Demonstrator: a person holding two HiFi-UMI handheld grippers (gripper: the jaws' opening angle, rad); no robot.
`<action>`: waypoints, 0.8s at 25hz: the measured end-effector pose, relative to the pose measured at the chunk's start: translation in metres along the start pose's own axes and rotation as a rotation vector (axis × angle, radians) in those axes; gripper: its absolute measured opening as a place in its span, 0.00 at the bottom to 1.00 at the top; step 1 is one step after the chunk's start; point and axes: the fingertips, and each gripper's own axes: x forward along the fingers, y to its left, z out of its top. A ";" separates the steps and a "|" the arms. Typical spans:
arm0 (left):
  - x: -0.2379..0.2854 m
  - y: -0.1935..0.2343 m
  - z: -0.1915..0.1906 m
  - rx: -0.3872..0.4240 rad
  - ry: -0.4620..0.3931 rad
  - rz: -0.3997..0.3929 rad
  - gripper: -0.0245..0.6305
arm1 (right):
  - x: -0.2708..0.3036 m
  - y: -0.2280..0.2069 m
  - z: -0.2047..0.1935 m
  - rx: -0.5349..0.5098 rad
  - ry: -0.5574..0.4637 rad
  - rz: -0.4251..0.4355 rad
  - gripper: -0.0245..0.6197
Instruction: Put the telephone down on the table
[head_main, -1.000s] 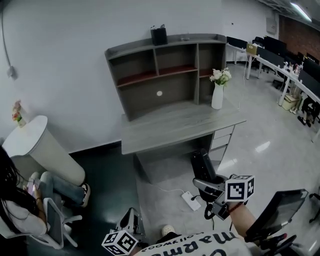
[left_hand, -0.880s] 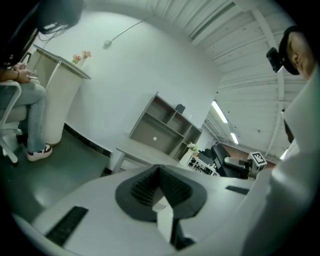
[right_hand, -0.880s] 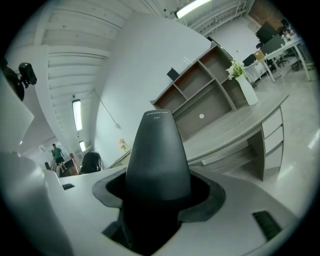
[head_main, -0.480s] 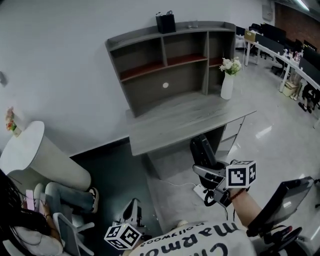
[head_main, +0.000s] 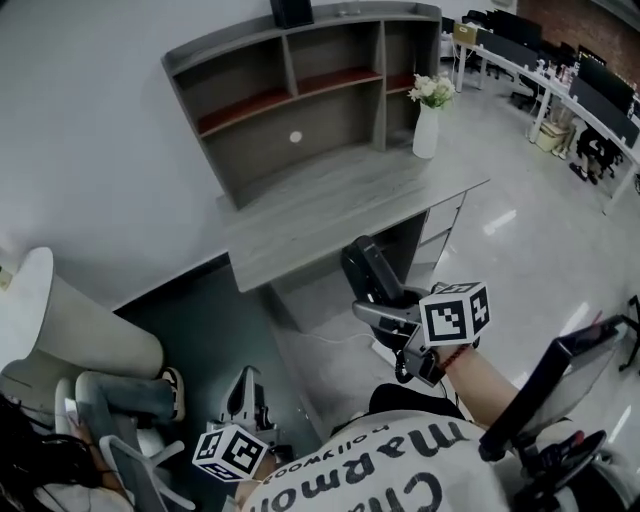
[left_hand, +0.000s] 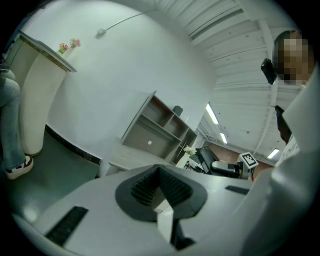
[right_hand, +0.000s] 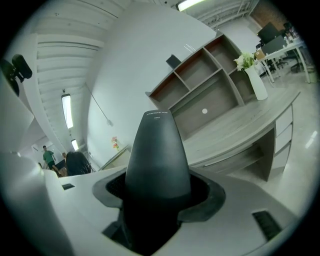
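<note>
Left tongs: low at the person's left side, pressed together, nothing between them.
Counter: grey, its middle bare, with a shelf unit standing along its back.
Telephone: dark handset, up in the air before the counter's front edge, not touching the counter.
Right tongs: pinching the telephone by its lower part; its narrower end juts out past them.
Vase: white, holding flowers, upright at the counter's right end, just beside the shelf unit.
</note>
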 end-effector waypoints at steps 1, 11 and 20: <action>0.001 0.000 -0.001 0.001 0.008 -0.003 0.05 | 0.002 -0.001 -0.002 0.007 0.004 0.001 0.49; 0.026 0.002 0.021 0.001 -0.012 -0.024 0.05 | 0.048 -0.005 -0.003 0.019 0.047 0.028 0.49; 0.061 0.021 0.038 -0.012 -0.041 0.007 0.05 | 0.110 -0.018 0.022 0.001 0.085 0.087 0.49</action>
